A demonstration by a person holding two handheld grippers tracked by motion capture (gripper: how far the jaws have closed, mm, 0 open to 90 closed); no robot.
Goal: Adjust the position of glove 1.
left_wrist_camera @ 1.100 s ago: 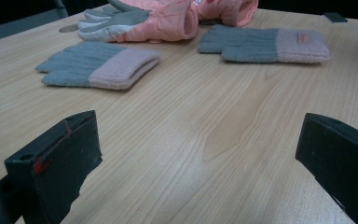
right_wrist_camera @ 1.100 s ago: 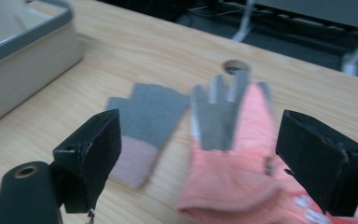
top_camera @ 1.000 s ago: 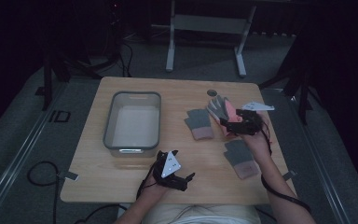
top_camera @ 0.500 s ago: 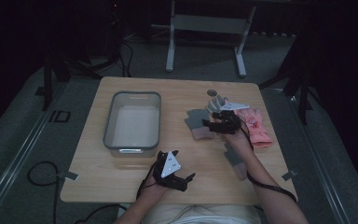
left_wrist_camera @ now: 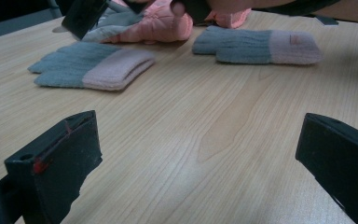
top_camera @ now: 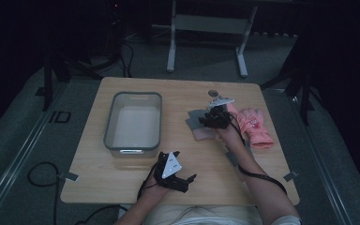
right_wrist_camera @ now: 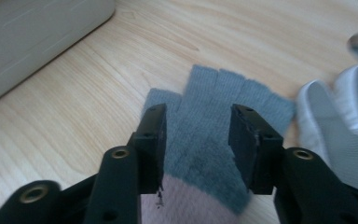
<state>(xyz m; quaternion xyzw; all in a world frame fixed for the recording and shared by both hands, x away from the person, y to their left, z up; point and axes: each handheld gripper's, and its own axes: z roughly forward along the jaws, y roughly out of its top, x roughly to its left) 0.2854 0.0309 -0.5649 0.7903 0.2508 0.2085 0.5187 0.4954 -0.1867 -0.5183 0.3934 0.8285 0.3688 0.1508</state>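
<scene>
Tongs (right_wrist_camera: 196,140) astride grey glove (right_wrist_camera: 214,140), mid-table.

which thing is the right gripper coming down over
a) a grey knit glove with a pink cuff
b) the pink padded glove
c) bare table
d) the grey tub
a: in the right gripper view the right gripper has its jaws on either side of the grey knit glove with the pink cuff, part closed, not yet pinching it.

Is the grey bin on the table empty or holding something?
Empty. The high view shows the grey bin with a bare pale floor; the gloves all lie outside on the table.
</scene>
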